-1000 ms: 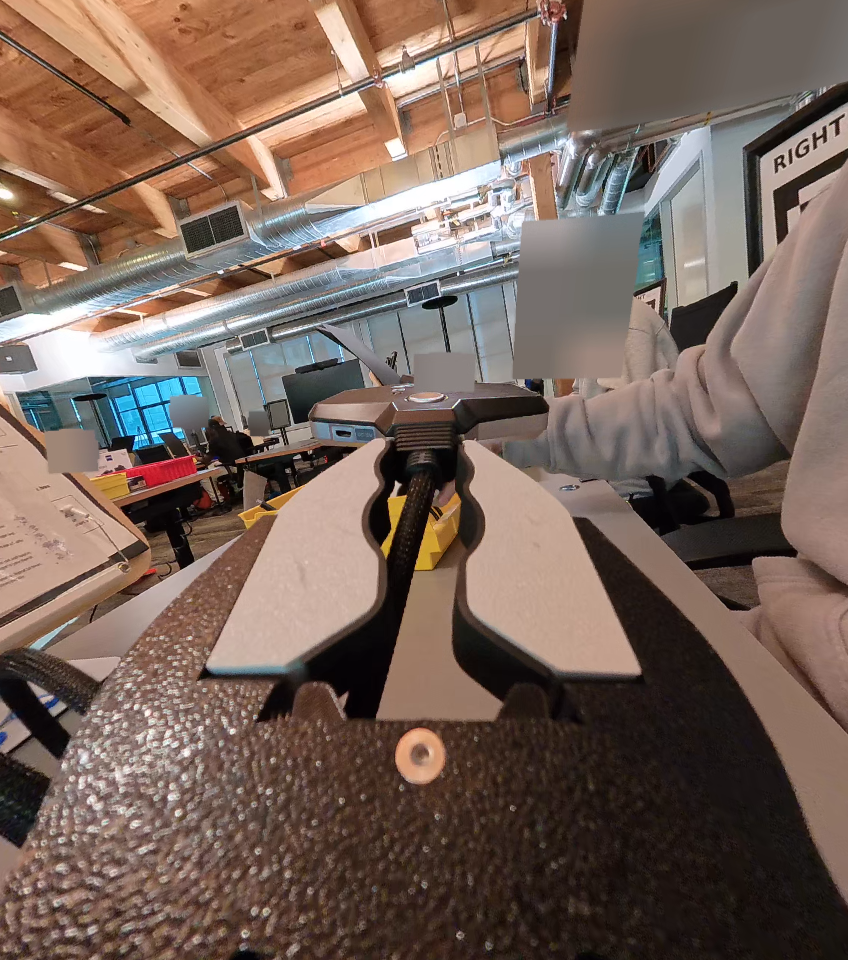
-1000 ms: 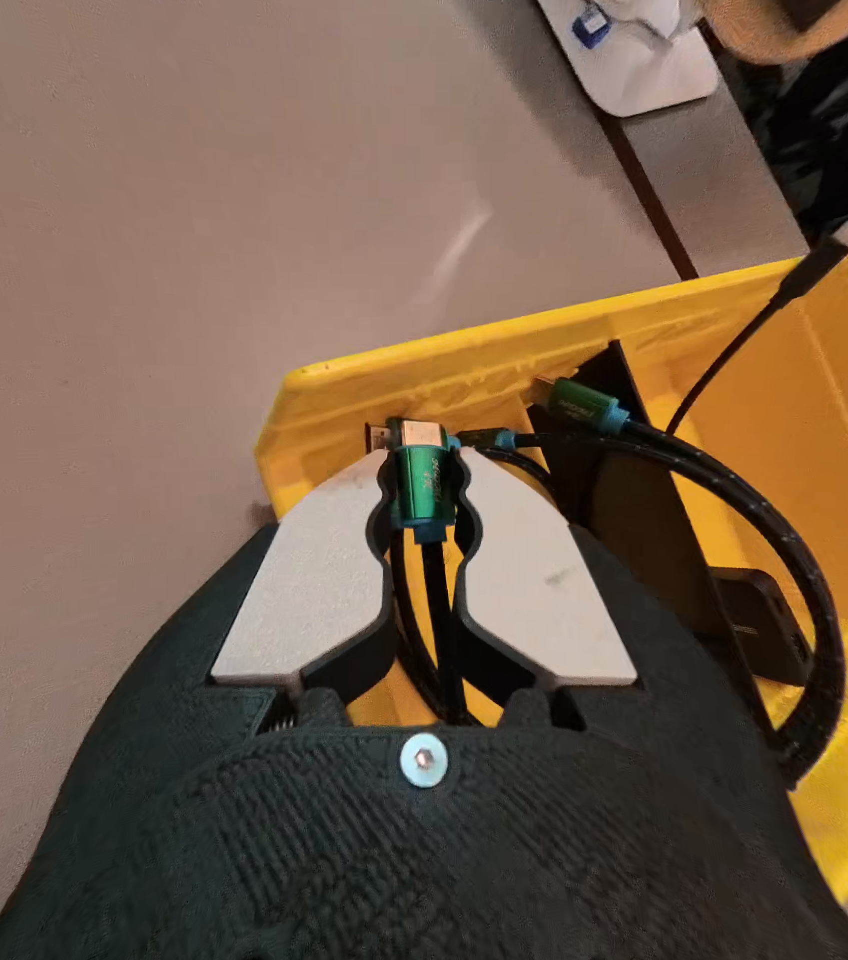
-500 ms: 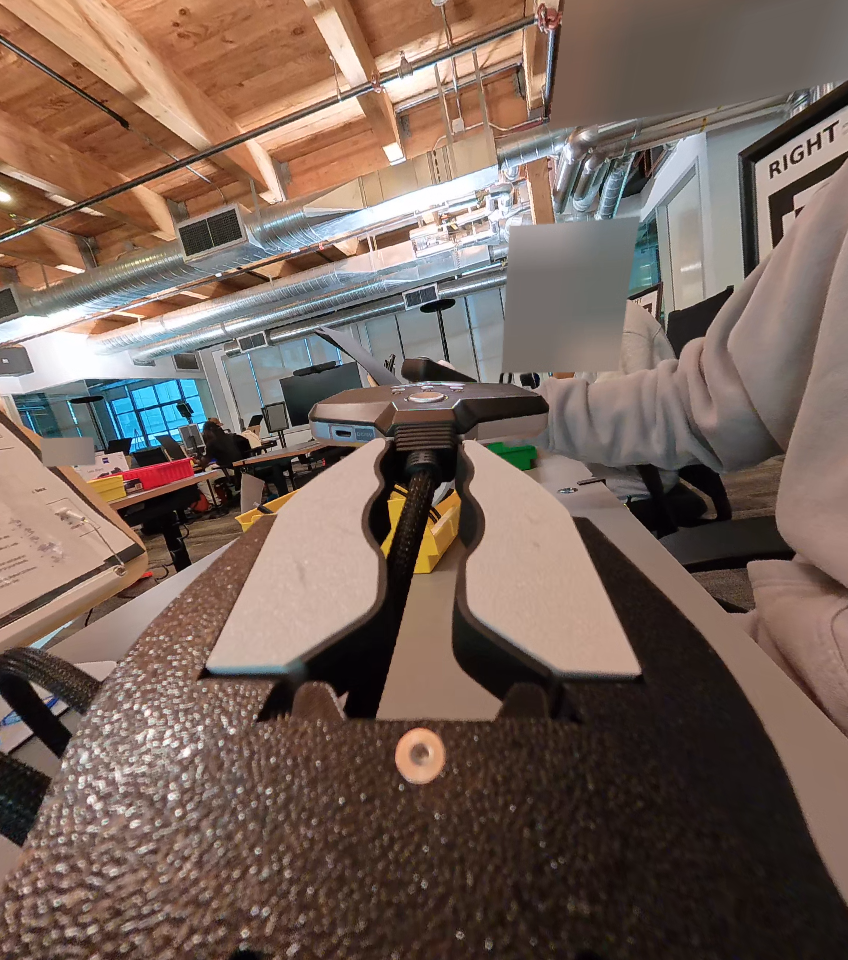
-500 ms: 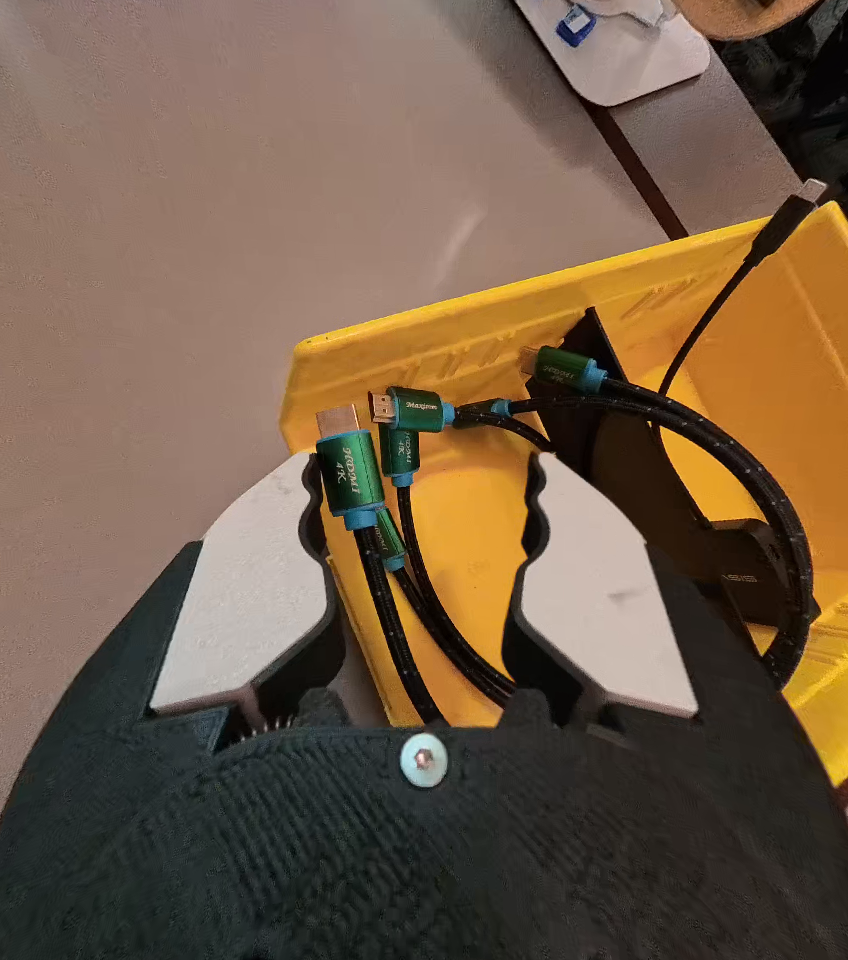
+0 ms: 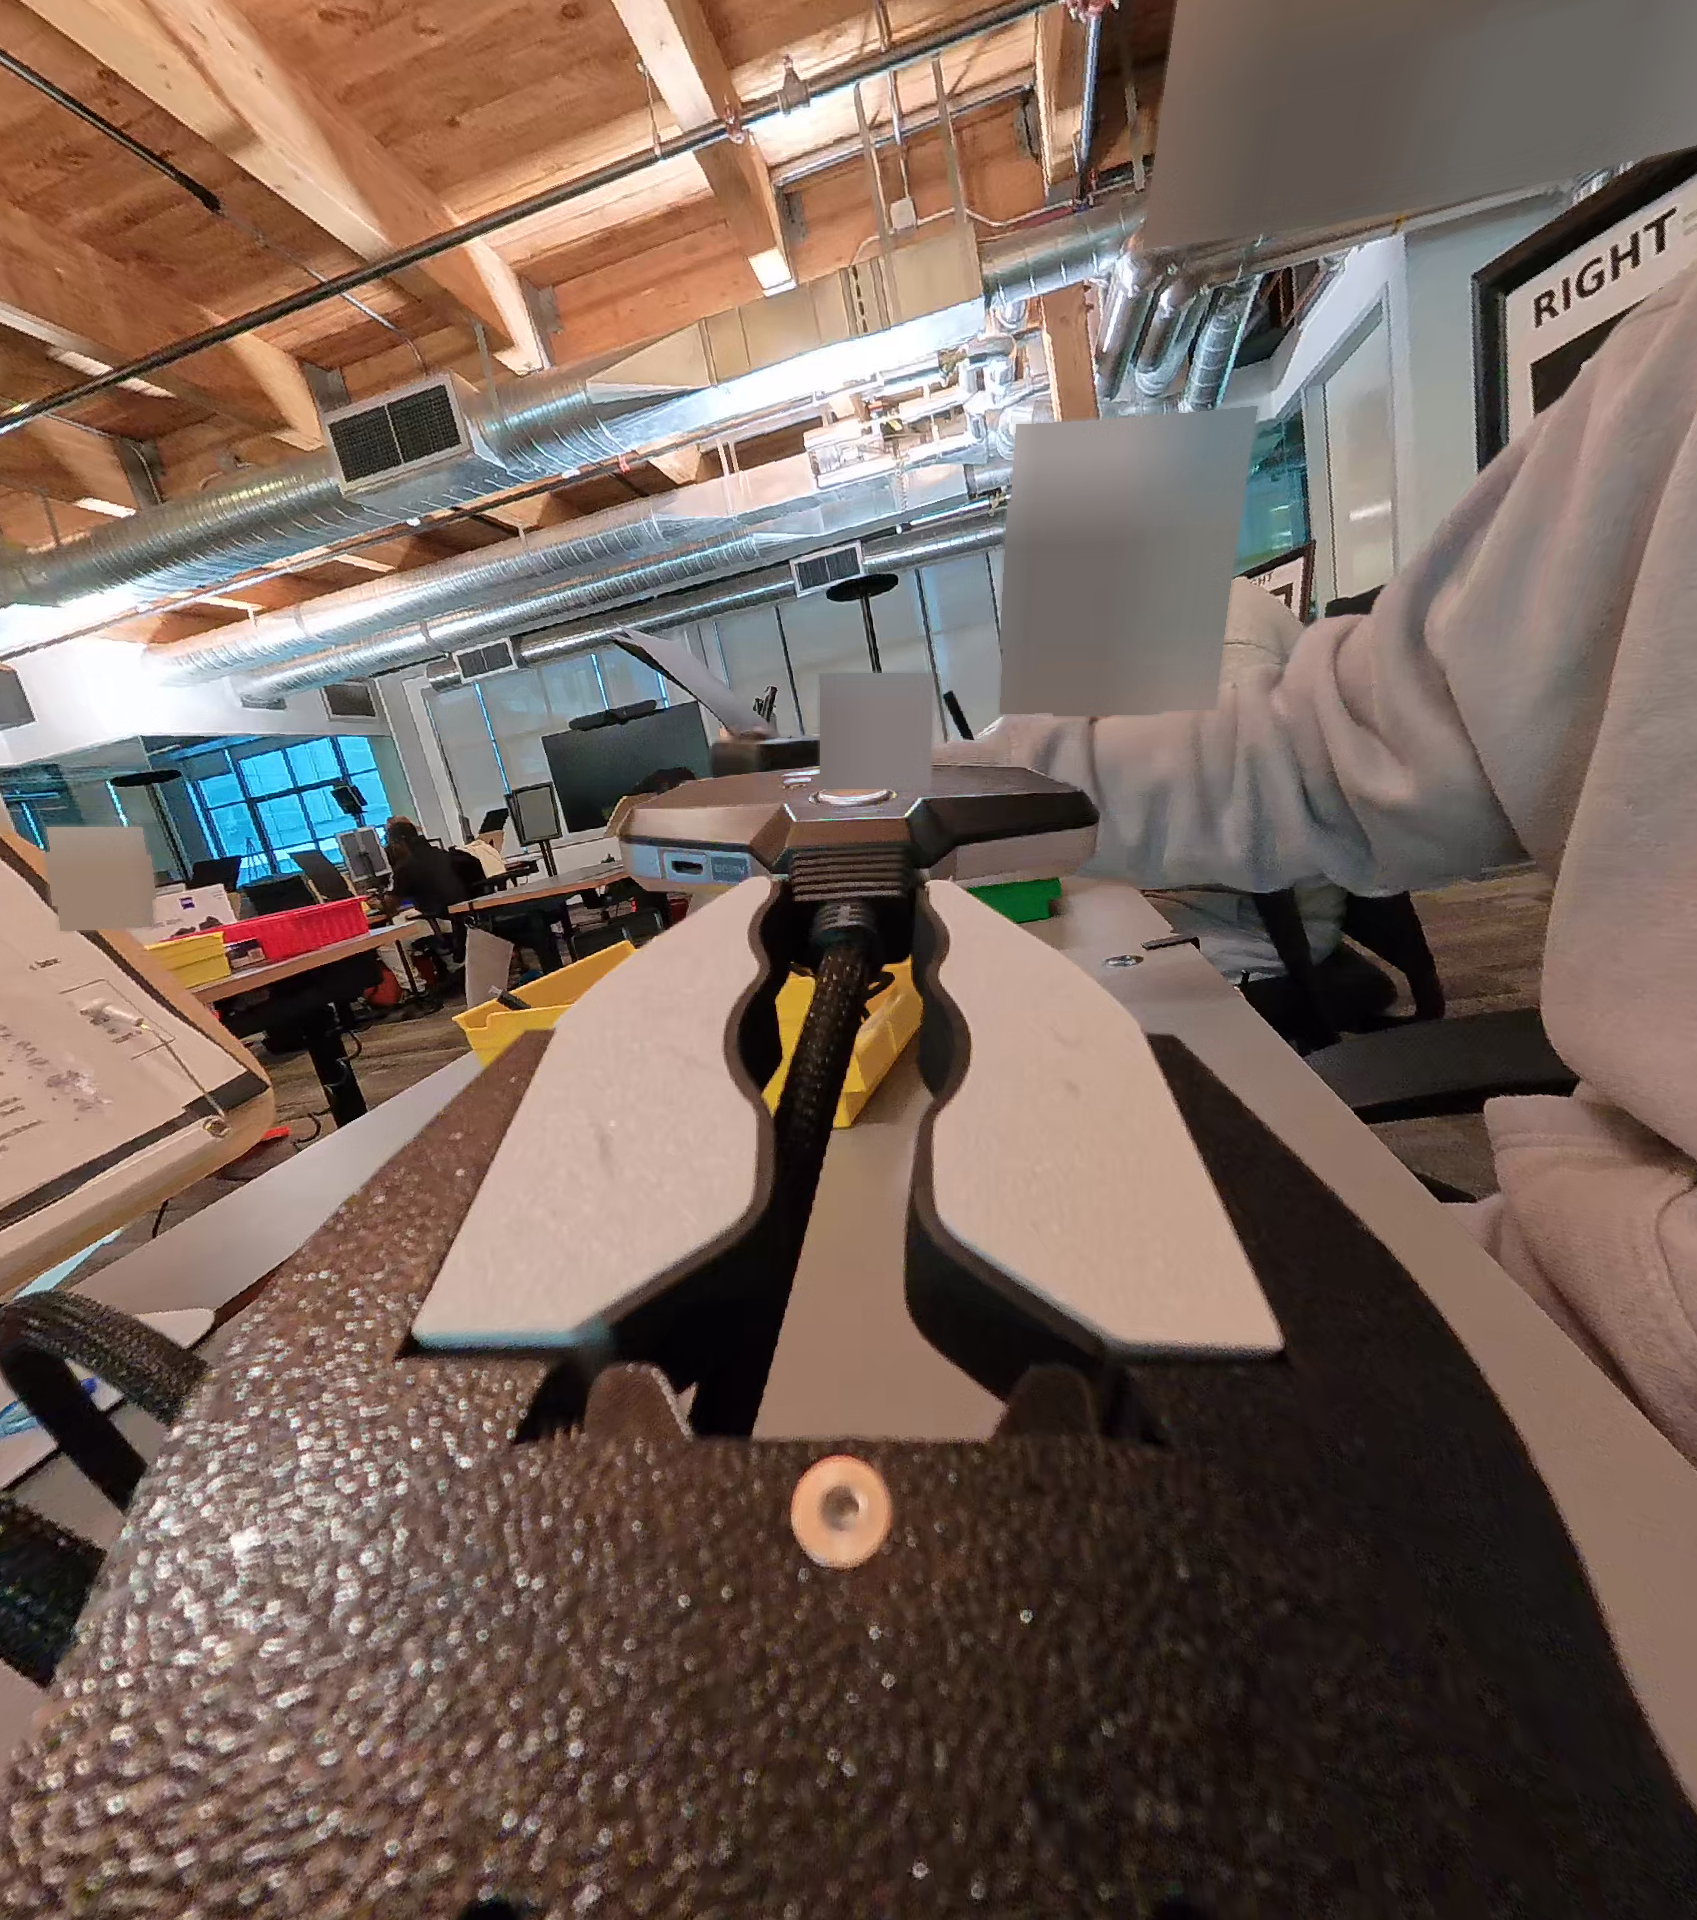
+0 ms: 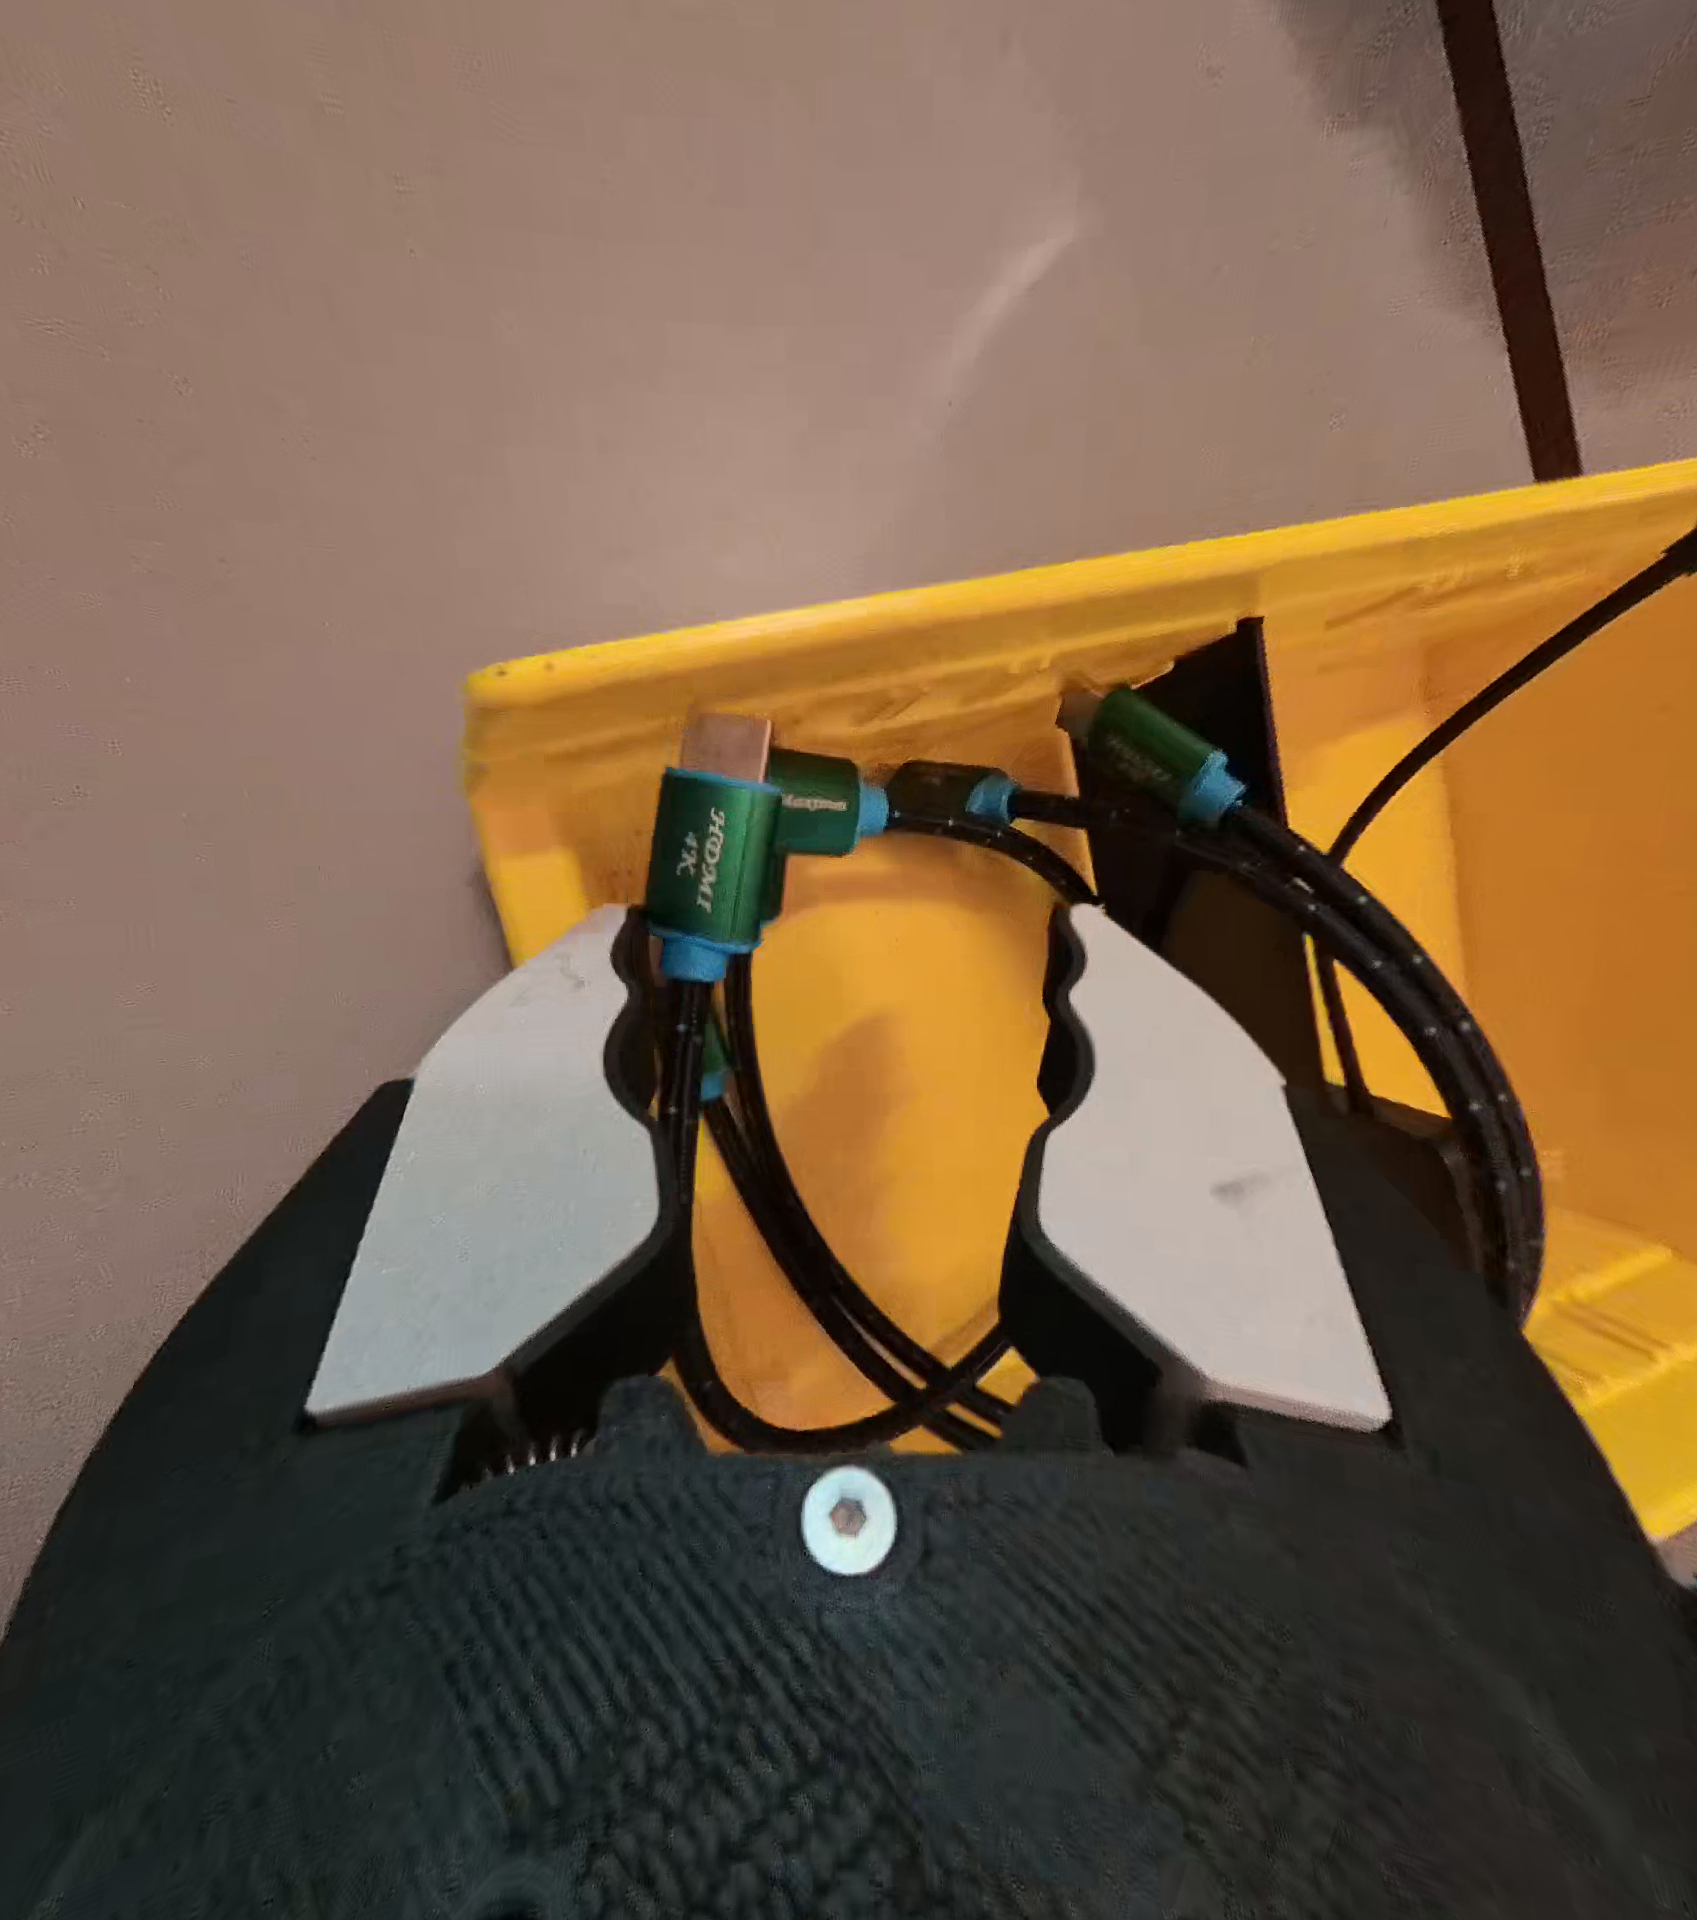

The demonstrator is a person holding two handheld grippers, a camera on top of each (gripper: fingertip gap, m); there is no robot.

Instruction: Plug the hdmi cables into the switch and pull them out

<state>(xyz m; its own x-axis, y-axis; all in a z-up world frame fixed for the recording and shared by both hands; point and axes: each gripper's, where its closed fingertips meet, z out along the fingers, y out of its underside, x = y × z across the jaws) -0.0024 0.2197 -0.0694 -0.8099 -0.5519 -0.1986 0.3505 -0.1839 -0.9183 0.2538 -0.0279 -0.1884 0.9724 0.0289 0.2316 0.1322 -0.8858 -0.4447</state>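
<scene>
In the left wrist view my left gripper is shut on the ribbed cable collar of the grey and black switch and holds it up in the air. Its braided black cable runs back between the fingers. In the right wrist view my right gripper is open over the corner of a yellow bin. A green HDMI plug stands beside the left fingertip, ungripped. A second green plug and a third one lie in the bin on braided cables.
A black divider splits the bin, and a thin black cable crosses its right part. The bin stands on a beige table. In the left wrist view a paper-covered board stands at the left and a person's light sleeve at the right.
My right gripper has opened and let go of the green HDMI plug, which now rests in the bin by the left finger. My left gripper stays shut on the switch.
</scene>
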